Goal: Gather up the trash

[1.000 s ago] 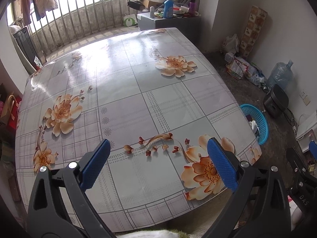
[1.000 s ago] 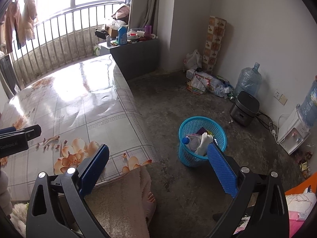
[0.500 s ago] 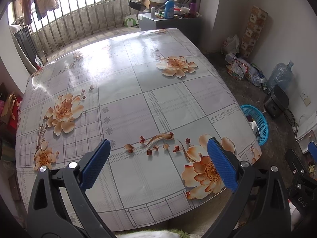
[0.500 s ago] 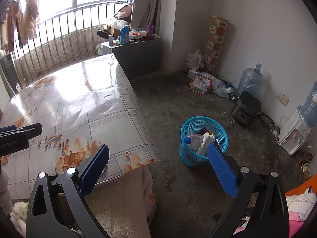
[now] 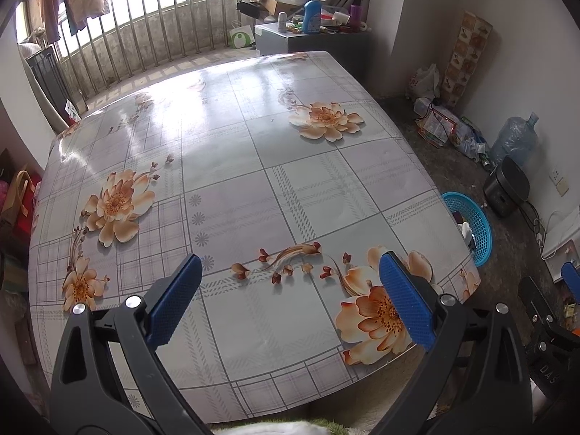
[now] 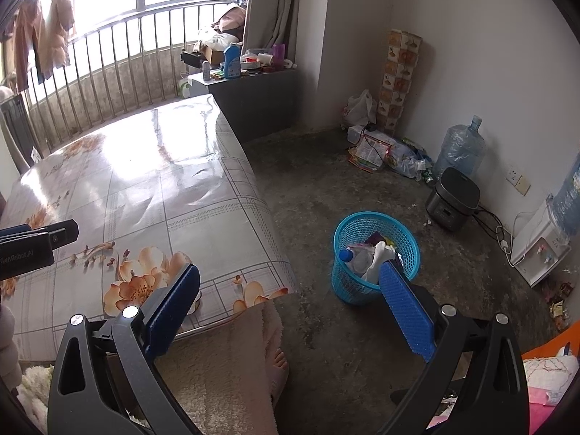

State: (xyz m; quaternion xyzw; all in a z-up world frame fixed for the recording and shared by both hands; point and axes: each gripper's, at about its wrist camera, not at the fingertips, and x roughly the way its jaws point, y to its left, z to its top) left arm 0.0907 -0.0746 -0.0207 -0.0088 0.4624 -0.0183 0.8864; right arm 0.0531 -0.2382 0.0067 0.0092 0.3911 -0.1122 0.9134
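My left gripper (image 5: 290, 272) hangs open over the near edge of a table (image 5: 232, 166) with a flowered cloth, nothing between its blue pads. My right gripper (image 6: 290, 282) is also open and empty, held off the table's right corner above the floor. A blue mesh basket (image 6: 377, 224) stands on the floor just beyond the right finger, holding a plastic bottle (image 6: 353, 257), white crumpled paper and wrappers. The same basket (image 5: 475, 217) peeks out past the table's right edge in the left wrist view. No loose trash shows on the tabletop.
A black rice cooker (image 6: 453, 199), a large water jug (image 6: 458, 148) and a pile of bags and wrappers (image 6: 384, 152) line the right wall. A dark cabinet (image 6: 253, 98) with bottles stands behind the table. A person's robe and bare foot (image 6: 279, 359) are below.
Both views have shifted only slightly; the right gripper drifted a little so the basket sits closer to its right finger. Both stay open and empty.
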